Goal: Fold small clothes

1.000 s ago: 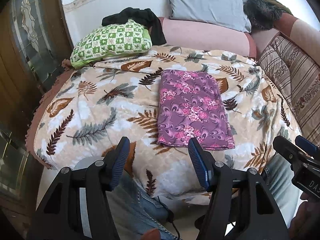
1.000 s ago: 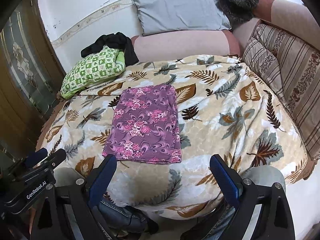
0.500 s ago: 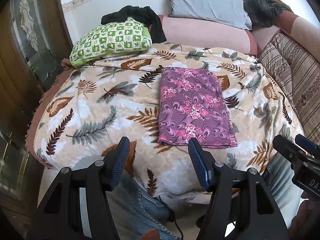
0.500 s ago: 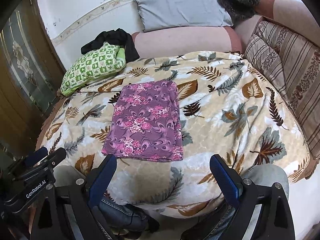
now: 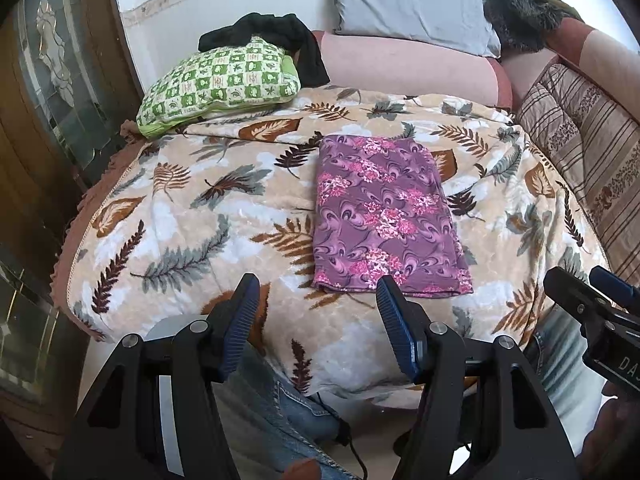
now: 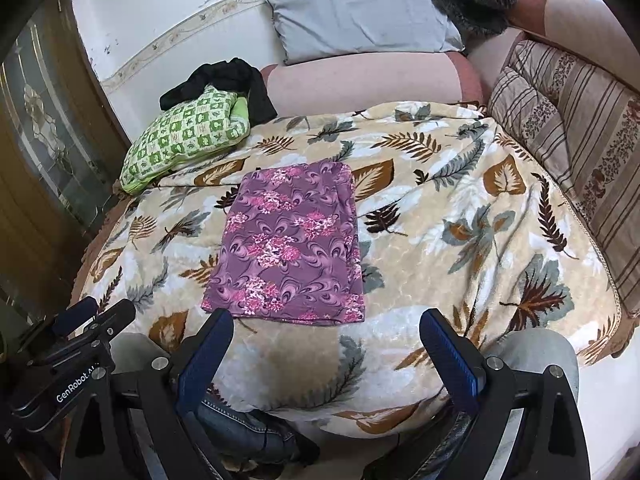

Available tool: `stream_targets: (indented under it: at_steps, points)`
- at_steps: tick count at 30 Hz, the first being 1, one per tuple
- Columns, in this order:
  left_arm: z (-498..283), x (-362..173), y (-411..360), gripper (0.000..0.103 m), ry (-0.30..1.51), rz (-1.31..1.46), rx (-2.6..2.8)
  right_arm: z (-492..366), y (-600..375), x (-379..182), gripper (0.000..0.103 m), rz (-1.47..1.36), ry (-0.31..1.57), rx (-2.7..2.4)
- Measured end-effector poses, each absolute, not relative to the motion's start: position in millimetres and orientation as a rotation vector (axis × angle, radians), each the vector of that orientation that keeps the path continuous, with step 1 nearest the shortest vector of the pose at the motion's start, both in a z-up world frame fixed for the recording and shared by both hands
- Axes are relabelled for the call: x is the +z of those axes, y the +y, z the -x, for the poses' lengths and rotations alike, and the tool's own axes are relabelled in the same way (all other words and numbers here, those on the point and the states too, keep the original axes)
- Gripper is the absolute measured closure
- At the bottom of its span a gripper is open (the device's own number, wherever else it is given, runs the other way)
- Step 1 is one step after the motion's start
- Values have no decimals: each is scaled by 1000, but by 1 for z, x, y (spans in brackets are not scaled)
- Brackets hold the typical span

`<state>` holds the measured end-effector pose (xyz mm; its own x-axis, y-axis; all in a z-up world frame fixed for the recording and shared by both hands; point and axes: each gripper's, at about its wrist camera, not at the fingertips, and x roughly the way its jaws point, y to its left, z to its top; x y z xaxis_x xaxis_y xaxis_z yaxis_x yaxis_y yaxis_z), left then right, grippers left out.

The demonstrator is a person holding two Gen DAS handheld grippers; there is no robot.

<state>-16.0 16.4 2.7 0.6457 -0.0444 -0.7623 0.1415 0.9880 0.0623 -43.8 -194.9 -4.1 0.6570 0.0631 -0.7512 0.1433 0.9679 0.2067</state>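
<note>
A purple cloth with pink flowers [image 5: 384,216] [image 6: 290,246] lies flat as a neat rectangle on the leaf-patterned blanket [image 5: 192,216] [image 6: 460,240]. My left gripper [image 5: 316,304] hangs open above the blanket's near edge, just short of the cloth's near left corner, with nothing between its blue pads. In the right wrist view my right gripper [image 6: 326,340] stands wide open, also empty, short of the cloth's near edge. Each gripper's body also shows at the side of the other's view. Neither touches the cloth.
A green checked pillow [image 5: 220,80] with a black garment [image 5: 280,36] on it lies at the back left. A grey pillow [image 6: 360,12], a pink bolster [image 6: 360,84] and striped cushions [image 6: 568,120] line the back and right. A person's jeans-clad legs [image 5: 272,408] are below the grippers.
The views have shifted only slightly; the cloth sits a touch higher in the frames. Both grippers stay open and empty.
</note>
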Motion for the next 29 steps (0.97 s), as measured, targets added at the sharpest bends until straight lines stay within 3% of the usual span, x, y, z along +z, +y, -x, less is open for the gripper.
stream_targets:
  at_steps: [29]
  points:
    - [-3, 4, 10, 42, 848, -119, -133, 36, -198, -7, 9, -262, 858, -60]
